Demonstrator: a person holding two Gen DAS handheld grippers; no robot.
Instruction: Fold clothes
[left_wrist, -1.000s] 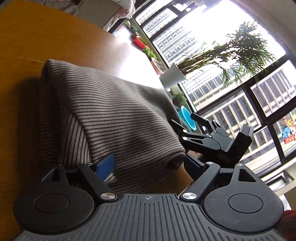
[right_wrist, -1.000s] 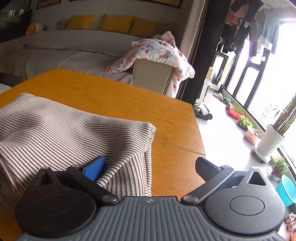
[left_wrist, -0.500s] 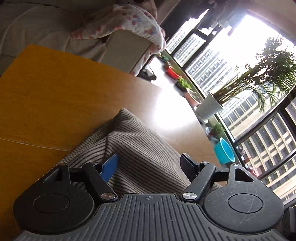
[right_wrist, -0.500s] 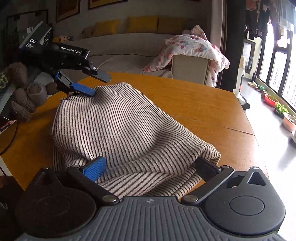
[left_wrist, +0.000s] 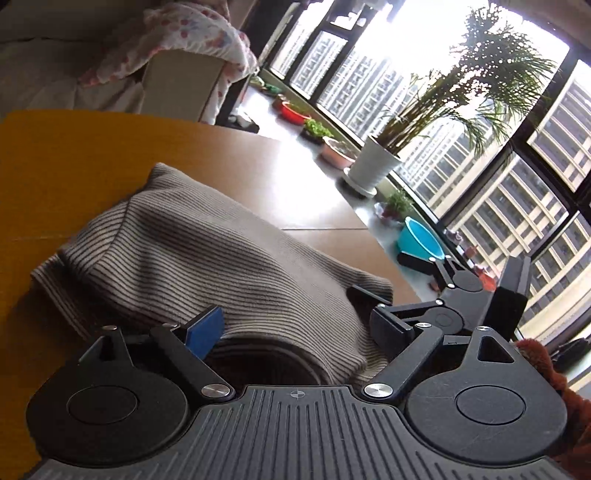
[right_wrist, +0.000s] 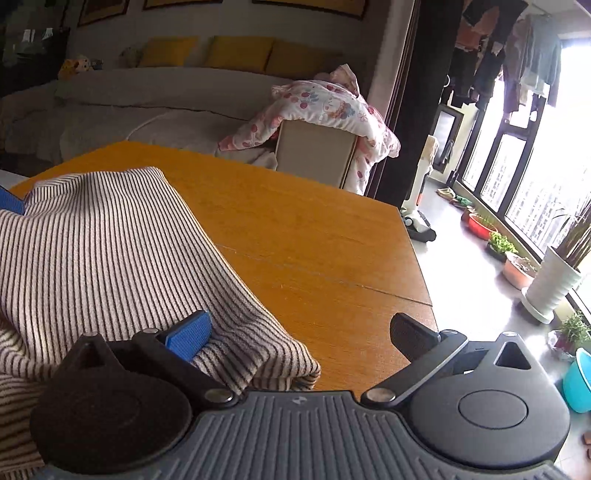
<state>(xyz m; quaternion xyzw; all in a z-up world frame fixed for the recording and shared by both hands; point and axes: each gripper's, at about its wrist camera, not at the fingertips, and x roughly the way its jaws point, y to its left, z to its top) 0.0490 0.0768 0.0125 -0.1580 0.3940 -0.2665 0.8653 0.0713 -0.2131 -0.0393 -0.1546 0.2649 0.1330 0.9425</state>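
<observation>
While both tools (left_wrist: 295, 328) (right_wrist: 299, 332) gape wide, striped garment (left_wrist: 221, 258) between fingers, ungripped, on table (right_wrist: 314, 240)

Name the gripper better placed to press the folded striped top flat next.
Left, probably. The left gripper is open with the striped top lying between its fingers, centred over the fold; the right gripper, also open, sits at the garment's corner, half over bare table.

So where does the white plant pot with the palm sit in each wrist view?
Left wrist: the white ribbed plant pot stands upper centre-right, on the floor by the windows beyond the orange wooden table.
Right wrist: the same pot is at the far right edge, mid-height.
Shared landmark: the turquoise plastic basin near it on the floor.
</observation>
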